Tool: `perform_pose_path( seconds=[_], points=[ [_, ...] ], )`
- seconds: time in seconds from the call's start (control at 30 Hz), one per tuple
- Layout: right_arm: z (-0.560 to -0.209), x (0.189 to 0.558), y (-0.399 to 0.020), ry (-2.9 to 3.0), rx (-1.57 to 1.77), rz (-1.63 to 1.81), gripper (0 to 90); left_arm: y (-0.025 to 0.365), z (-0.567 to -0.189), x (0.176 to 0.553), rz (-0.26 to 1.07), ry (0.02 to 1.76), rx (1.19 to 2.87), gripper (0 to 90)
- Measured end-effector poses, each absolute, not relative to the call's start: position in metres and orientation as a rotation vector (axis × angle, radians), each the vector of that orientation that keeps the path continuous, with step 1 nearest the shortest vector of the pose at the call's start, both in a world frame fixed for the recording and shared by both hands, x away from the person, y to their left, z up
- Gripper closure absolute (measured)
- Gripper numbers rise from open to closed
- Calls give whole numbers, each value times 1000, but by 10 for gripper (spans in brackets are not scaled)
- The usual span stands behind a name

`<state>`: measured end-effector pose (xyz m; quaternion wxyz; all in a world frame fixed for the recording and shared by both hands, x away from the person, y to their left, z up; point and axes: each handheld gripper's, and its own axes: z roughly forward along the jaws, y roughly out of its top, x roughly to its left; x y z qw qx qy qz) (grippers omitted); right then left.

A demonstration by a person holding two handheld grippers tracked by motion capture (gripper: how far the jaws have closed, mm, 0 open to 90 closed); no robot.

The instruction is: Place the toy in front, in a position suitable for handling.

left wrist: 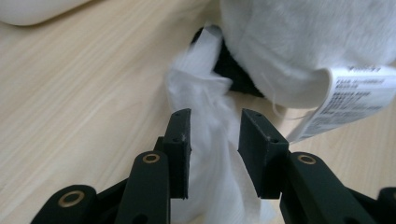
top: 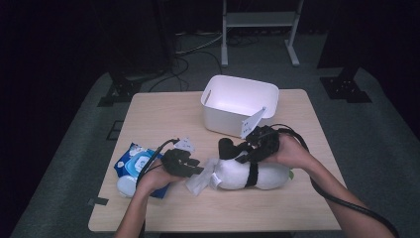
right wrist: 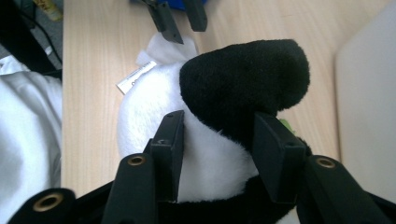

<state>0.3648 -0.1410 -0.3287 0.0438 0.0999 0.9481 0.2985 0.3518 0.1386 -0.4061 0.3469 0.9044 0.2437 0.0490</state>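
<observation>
A pale wooden table (top: 163, 114) stands on grey carpet in a dark room, with a white metal frame (top: 260, 22) behind it. In the high view a white bin (top: 237, 101) sits at the far middle, a blue wipes pack (top: 130, 163) near the left edge, and a black-and-white plush panda (top: 247, 171) lies toward the front. The left gripper (top: 190, 166) points at a white tissue (top: 198, 182) by the plush; the right gripper (top: 250, 148) rests over the plush.

In the left gripper view the jaws stand spread, the tissue between them without seeming pinched. The plush's white tag (left wrist: 350, 100) bears print too blurred to read.

In the right gripper view the jaws are apart, flanking the plush's black limb (right wrist: 245, 81), the pads perhaps brushing fur.
</observation>
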Motion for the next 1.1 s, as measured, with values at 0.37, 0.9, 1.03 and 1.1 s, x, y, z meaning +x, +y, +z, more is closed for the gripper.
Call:
perform_pose_path(
  seconds=[0.37, 0.9, 1.03, 1.1],
  points=[
    [-334, 364, -141, 2945, 316, 923, 499, 117, -440, 358, 153, 664, 2507, 603],
    [-333, 365, -146, 2937, 333, 934, 420, 136, -421, 354, 122, 660, 2455, 642],
    [-334, 364, -153, 2946, 341, 917, 380, 139, -415, 353, 136, 643, 2434, 593],
    [-334, 364, -156, 2942, 338, 915, 366, 141, -414, 353, 134, 651, 2426, 584]
  ],
)
